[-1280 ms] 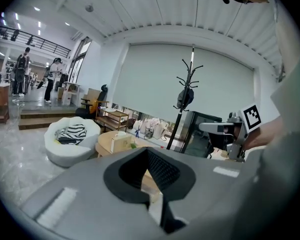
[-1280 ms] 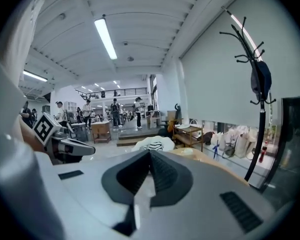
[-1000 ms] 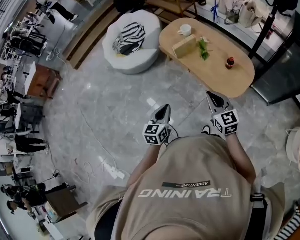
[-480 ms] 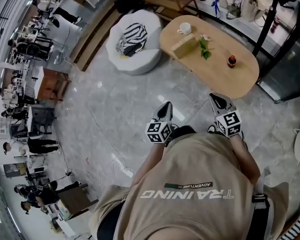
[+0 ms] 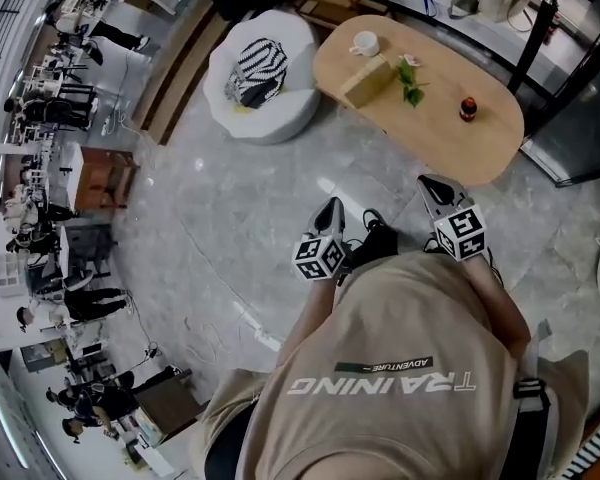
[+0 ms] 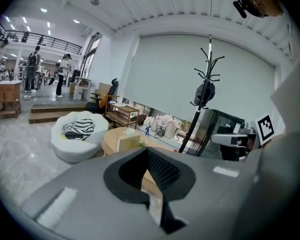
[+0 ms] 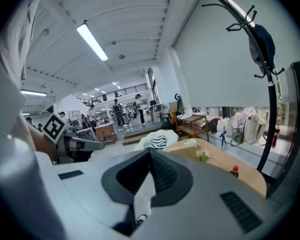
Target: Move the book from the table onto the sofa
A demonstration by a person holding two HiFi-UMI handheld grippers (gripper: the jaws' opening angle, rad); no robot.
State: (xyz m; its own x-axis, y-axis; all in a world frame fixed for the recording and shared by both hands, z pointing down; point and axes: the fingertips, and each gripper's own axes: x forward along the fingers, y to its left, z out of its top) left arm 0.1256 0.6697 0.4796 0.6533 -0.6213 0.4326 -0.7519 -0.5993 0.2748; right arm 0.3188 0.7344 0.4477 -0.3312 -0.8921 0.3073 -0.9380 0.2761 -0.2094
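The book (image 5: 368, 81), a tan block, stands on the oval wooden table (image 5: 435, 133) beside a white cup (image 5: 365, 43). The round white sofa (image 5: 280, 118) stands left of the table with a striped cloth (image 5: 256, 71) on it. My left gripper (image 5: 329, 210) and right gripper (image 5: 431, 185) hang shut and empty over the floor, well short of the table. In the left gripper view the book (image 6: 128, 143) shows far ahead beyond the closed jaws. The right gripper view has the book (image 7: 187, 147) ahead too, with the sofa (image 7: 157, 140) to its left.
A green sprig (image 5: 410, 78) and a small red bottle (image 5: 468, 108) also sit on the table. A black coat stand (image 6: 202, 91) rises behind the table. Wooden shelves and bags line the far wall. People stand at desks far off to the left. Grey marble floor lies between me and the table.
Both grippers have moved forward and slightly down as the person steps toward the table. A dark shoe now shows between them. Both stay shut.
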